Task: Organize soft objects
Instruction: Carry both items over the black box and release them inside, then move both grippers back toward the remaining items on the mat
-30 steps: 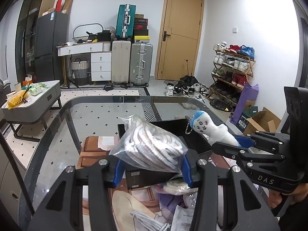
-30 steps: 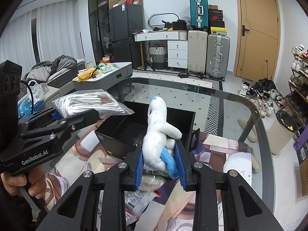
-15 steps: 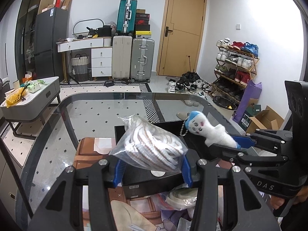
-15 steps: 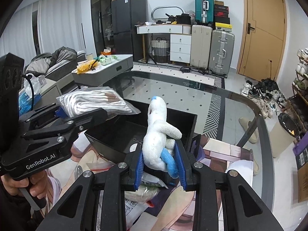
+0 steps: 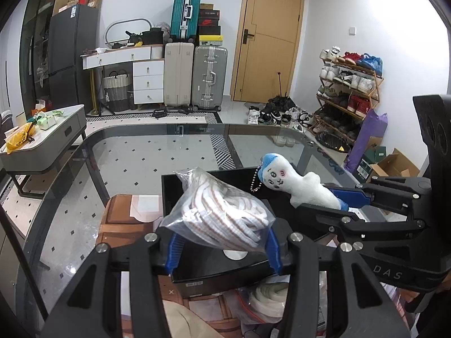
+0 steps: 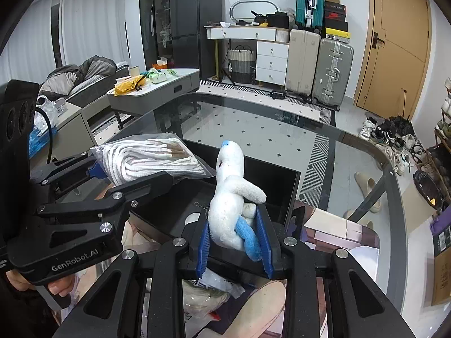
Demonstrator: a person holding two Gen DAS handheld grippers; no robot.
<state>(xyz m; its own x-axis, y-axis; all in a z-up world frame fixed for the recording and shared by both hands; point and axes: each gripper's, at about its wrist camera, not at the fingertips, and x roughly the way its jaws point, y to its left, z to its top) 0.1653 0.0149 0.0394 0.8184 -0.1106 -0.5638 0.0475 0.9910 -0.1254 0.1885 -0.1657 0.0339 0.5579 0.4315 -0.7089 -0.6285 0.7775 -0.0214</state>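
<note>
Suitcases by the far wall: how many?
3. A beige suitcase and a silver suitcase stand side by side on the floor; a teal suitcase sits above them. Others may be hidden.

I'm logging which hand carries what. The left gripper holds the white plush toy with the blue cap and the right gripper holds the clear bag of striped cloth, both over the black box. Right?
Swapped. The left wrist view shows the left gripper clamping the bag of striped cloth; the right wrist view shows the right gripper clamping the plush toy. Both are over the black box.
</note>
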